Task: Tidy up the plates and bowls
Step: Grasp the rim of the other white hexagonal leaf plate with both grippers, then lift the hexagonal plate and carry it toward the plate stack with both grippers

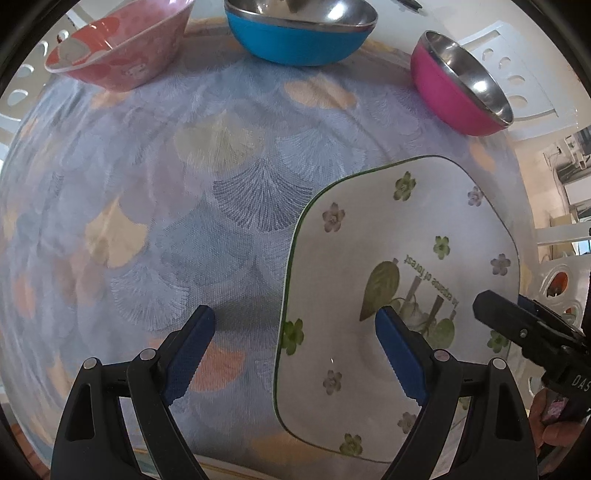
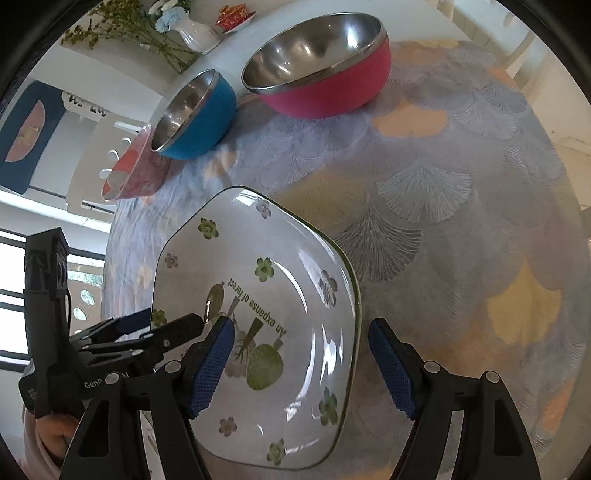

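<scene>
A white square plate with green flowers and the words "An expanse of forest" lies on the table; it also shows in the right wrist view. My left gripper is open, straddling the plate's left edge. My right gripper is open, straddling its right edge; it shows as a black tool in the left wrist view. At the far side stand a pink-orange patterned bowl, a blue steel-lined bowl and a magenta steel-lined bowl. They also show in the right wrist view: patterned bowl, blue bowl, magenta bowl.
The round table wears a blue-grey cloth with a fan-leaf pattern. White chairs stand around it. A white vase with flowers and a small red dish sit on a counter beyond.
</scene>
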Motion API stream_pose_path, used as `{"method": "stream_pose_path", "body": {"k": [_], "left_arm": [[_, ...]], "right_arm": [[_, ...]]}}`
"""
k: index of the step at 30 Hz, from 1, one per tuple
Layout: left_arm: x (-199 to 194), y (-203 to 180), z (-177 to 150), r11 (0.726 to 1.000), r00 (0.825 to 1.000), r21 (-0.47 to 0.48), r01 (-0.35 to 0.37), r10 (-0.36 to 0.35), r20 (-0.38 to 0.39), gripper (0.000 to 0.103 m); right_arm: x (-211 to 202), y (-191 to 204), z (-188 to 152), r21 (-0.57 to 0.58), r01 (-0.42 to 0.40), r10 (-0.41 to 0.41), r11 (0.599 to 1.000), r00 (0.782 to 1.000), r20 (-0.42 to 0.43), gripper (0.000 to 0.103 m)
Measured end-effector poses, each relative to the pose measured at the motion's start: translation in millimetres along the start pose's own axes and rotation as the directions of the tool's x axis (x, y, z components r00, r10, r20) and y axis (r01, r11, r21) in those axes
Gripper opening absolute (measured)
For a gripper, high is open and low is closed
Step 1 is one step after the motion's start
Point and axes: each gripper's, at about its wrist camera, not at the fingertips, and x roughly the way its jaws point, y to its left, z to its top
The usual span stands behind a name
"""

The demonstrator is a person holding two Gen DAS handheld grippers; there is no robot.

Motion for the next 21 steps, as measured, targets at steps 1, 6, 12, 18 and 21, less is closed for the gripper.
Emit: {"method": "stream_pose_path", "body": {"k": [1, 6, 12, 18, 21], "left_arm": [[1, -1, 0, 1.000, 1.000, 0.006, -0.001, 0.001, 0.004, 0.088], [2, -5, 0, 0.999, 1.000, 0.043, -0.020, 0.019, 0.022, 0.086], [-5, -6, -4, 0.999, 0.997, 0.047, -0.025, 0.022, 0.078, 0.069], [-16, -15, -6, 0.997, 0.993, 0.054, 0.049, -0.054, 0.101, 0.033], [-16, -21, -8, 0.998, 0.993, 0.046, 0.047, -0.051, 0.103, 0.032]], "right_arm": [[0, 0, 1, 0.000, -0.004, 0.004, 1.000, 1.000, 0.007, 0.073], [0, -5, 1, 0.020, -0.022, 0.021, 1.000, 0.999, 0.039, 0.073], [1, 1, 2, -0.029, 0.042, -0.041, 0.999, 0.998, 0.045, 0.061], [3, 5, 3, -0.085, 0.105, -0.105, 0.991, 0.994, -0.004, 0.035], [3, 2, 2, -0.063, 0.083, -0.083, 0.995, 0.997, 0.001, 0.035]]}}
